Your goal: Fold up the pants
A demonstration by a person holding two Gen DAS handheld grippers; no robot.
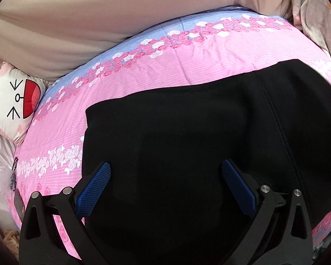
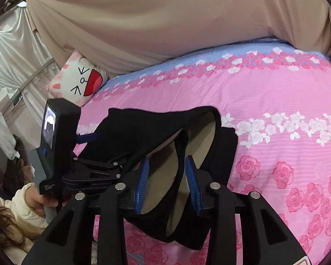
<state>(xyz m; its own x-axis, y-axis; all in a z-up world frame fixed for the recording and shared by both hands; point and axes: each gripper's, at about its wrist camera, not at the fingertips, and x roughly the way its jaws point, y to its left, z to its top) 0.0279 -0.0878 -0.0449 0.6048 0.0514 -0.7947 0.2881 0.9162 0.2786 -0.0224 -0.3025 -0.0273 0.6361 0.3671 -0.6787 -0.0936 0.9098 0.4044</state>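
Black pants [image 1: 187,137] with a beige fleece lining lie on the pink rose bedspread [image 1: 165,66]. My left gripper [image 1: 166,164] hovers over them, its blue pads [image 1: 94,190] spread wide with nothing pinched between them. In the right wrist view the pants [image 2: 143,130] bulge up in a raised fold that shows the lining. My right gripper [image 2: 167,159] has that thick folded edge between its blue pads [image 2: 141,183], and the cloth fills the gap and touches both. The left gripper [image 2: 77,165] and its camera block sit at the left, held by a person's hand.
A cartoon-face cushion [image 2: 81,81] rests at the bed's far left corner, and a beige sheet [image 2: 165,22] hangs behind the bed. Bare pink bedspread [image 2: 286,154] stretches right of the pants. A person's cream sleeve [image 2: 22,205] is at the lower left.
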